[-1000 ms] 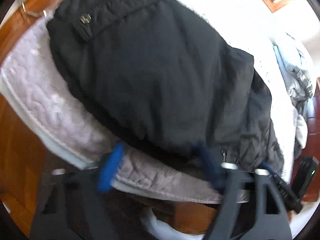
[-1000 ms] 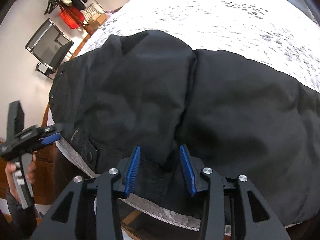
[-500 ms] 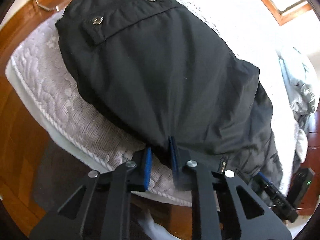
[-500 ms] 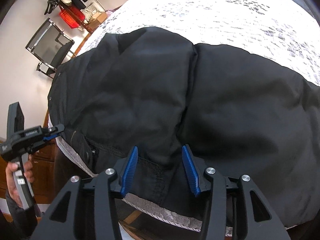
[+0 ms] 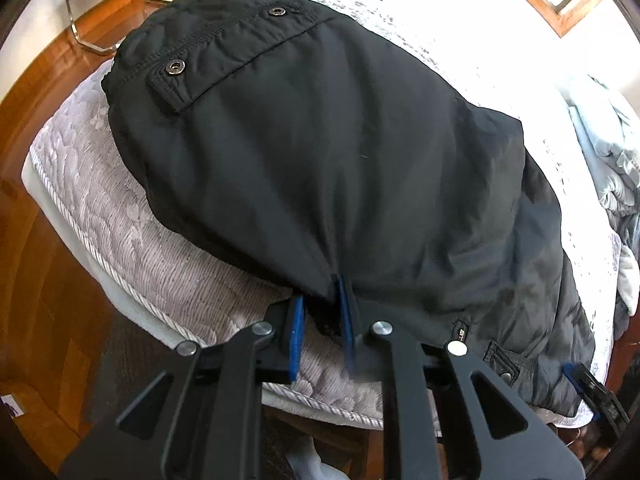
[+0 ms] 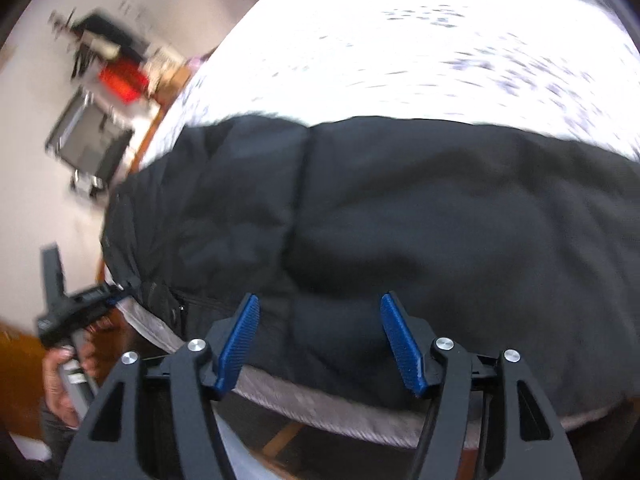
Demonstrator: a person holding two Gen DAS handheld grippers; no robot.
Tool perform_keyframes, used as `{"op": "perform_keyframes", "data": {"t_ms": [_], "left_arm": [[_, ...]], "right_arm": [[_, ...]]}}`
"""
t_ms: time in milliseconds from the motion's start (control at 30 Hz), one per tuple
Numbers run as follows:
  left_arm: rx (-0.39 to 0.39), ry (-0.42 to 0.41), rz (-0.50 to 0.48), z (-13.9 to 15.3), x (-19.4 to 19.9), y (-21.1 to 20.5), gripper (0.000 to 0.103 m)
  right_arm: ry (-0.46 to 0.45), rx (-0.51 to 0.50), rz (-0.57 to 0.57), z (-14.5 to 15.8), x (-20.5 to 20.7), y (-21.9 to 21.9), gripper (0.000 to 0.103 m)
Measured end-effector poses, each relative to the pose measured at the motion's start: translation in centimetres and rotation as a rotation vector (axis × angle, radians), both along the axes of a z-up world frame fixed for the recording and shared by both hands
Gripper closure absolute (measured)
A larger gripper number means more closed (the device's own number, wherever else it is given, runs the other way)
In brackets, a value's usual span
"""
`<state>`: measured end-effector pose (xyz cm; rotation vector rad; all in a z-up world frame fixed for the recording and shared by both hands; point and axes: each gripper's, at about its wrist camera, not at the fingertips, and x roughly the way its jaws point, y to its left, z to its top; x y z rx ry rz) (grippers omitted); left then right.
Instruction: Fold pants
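Black pants (image 5: pixel 340 152) across mattress (image 5: pixel 132 248)

Matt black woven-cloth pants (image 5: pixel 340 152) with dull metal snap buttons (image 5: pixel 175 67) lie on a grey quilted, embossed-fabric mattress (image 5: pixel 120 216). Glossy reddish-brown wooden floor (image 5: pixel 36 92) gleams beside it. Black matt plastic tongs (image 6: pixel 320 340) carry ribbed blue rubbery pads (image 6: pixel 240 340) and shiny metal pins.

One pair of black pants (image 5: pixel 340 152), two snaps (image 5: pixel 175 66) — two grippers (image 5: pixel 320 312).
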<state>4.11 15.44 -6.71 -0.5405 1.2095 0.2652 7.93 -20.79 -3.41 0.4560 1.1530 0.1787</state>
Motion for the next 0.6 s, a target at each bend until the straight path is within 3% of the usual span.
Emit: {"op": "perform_keyframes", "data": {"t_ms": [167,300,333,500,600], "left_arm": [[0.008,-0.004,-0.006,-0.2,-1.1,0.8,0.088],[0.037,0.004,-0.012,0.1,-1.2,0.5,0.087],[0.048,0.006,-0.014,0.2,-1.1,0.2,0.087],[0.104,0.018,-0.022,0.8,-0.6,-1.2,0.086],[0.123,0.033,-0.031,1.2,-0.3,-2.4,0.075]], "right_arm": [[0.065,0.102,-0.200,-0.5,-5.7,-7.7,0.038],[0.134,0.044,-0.295,-1.7,-9.2,-11.9,0.036],[0.148,0.035,-0.311,-2.0,-9.6,-12.7,0.031],[0.171,-0.012,-0.389,-3.7,-9.6,-15.6,0.029],[0.179,0.005,-0.420,-5.0,-8.8,-16.2,0.026]]}}
